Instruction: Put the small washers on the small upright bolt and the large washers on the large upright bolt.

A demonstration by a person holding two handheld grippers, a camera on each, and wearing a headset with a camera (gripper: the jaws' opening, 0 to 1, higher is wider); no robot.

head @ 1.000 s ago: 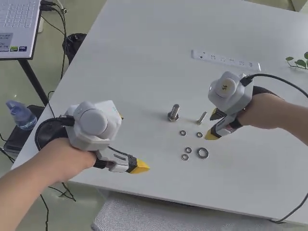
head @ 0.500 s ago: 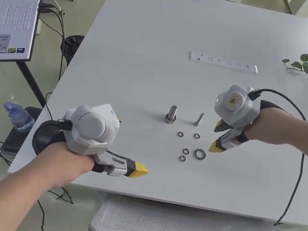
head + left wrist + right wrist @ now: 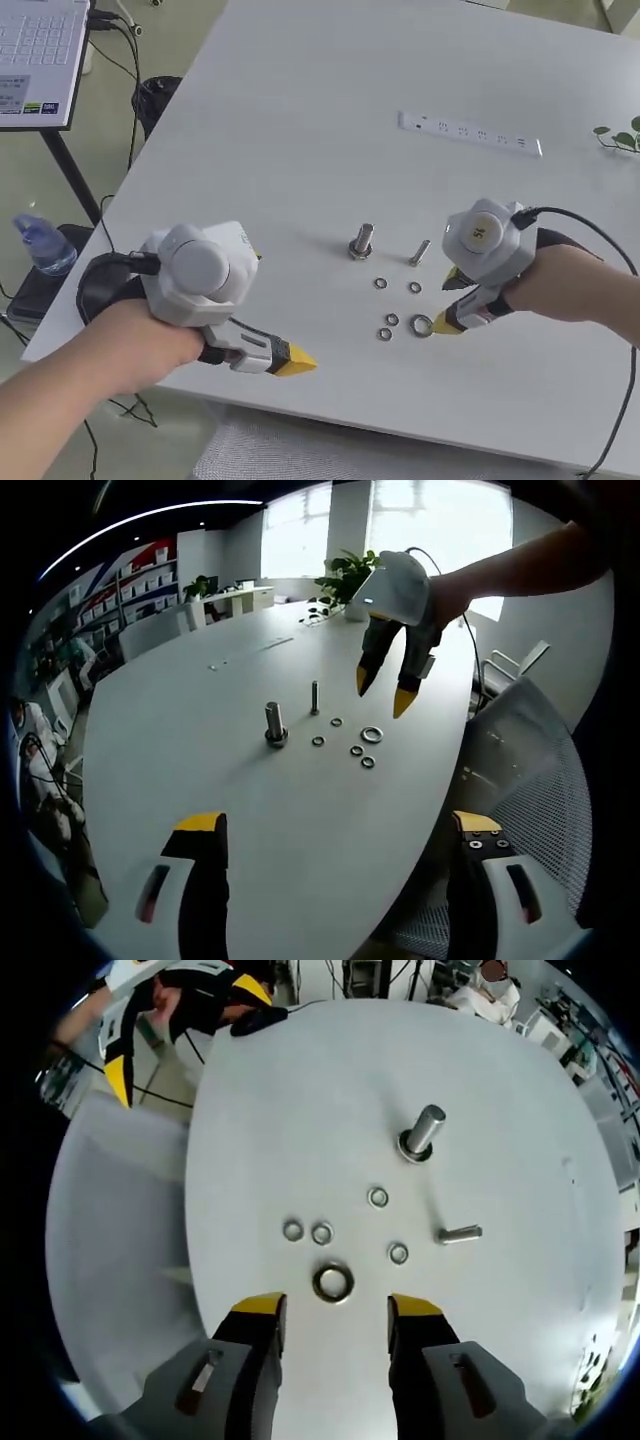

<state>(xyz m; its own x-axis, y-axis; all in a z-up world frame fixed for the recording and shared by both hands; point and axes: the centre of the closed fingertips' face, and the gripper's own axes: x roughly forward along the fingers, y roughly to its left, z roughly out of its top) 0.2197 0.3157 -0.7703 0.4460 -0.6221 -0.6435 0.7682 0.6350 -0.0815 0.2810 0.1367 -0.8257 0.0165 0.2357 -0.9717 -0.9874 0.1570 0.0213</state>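
The right hand-held gripper has dropped closer to the large washer on the white bench. Its jaws are open and empty, the washer just ahead of its tips. The left hand-held gripper, open and empty, hovers well apart from that washer.

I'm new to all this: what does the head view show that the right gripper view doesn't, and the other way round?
Head view: a laptop, a water bottle, and the right claw from outside, held in a hand.

Right gripper view: the look along the right claw's open jaws, with the large washer just ahead of them.

Shared: the large bolt, the small bolt, four small washers, the large washer and the left claw.
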